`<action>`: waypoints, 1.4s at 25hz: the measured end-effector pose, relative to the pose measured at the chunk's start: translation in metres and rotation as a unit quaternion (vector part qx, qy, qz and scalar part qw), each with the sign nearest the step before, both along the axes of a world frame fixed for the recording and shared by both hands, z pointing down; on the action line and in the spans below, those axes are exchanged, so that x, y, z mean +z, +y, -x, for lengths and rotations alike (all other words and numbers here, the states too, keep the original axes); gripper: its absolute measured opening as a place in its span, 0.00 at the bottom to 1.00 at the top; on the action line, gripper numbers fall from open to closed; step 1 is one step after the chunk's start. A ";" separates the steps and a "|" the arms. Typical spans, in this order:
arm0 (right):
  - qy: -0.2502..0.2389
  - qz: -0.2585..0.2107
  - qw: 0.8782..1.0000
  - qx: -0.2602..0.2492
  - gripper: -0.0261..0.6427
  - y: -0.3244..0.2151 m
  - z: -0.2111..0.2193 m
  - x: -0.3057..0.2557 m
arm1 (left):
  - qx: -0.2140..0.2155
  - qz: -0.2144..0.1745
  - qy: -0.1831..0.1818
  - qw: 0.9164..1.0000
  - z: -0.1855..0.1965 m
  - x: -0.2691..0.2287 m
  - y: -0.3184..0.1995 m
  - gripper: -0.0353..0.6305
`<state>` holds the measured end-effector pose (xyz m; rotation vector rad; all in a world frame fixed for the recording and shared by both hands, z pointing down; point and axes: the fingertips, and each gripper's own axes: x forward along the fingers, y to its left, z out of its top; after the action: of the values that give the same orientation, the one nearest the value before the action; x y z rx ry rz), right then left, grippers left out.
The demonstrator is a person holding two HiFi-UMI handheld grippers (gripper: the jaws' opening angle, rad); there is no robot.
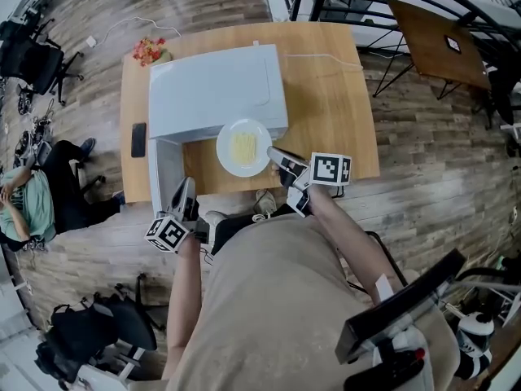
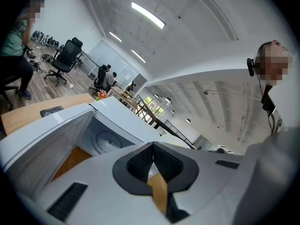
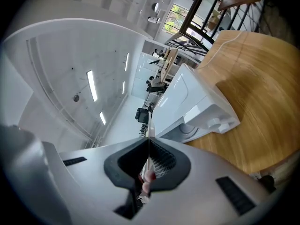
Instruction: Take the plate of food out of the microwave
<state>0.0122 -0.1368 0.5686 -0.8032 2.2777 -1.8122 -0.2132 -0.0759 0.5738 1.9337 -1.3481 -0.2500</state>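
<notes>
Head view — right tool [image 1: 278, 157] grips the plate [image 1: 225, 151] rim.

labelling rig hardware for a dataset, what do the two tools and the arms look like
The left tool and right tool have light grey bodies, black ribbed pads in a black collar, and black slots on either side. Each carries a white cube with black square markers. No cables show. The person wears a beige top; no sleeves cover the forearms.

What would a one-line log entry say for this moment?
right gripper: shut on plate rim | left gripper: shut, empty | plate: at microwave front | door: open
</notes>
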 end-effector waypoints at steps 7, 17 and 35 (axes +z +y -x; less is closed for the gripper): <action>0.016 0.014 1.000 -0.017 0.06 0.005 0.005 0.025 | 0.001 0.021 -0.006 1.000 -0.005 0.021 0.007 0.06; 0.038 0.044 0.998 -0.036 0.06 0.013 0.012 0.068 | 0.000 0.047 -0.021 0.999 -0.001 0.047 0.011 0.06; 0.105 0.087 0.988 -0.069 0.06 0.018 0.035 0.159 | 0.029 0.102 -0.042 0.993 -0.006 0.093 0.024 0.06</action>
<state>-0.0226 -0.1185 0.7275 -0.9247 2.3799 -2.1034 -0.2069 -0.0517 0.6672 1.8240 -1.3146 -0.0020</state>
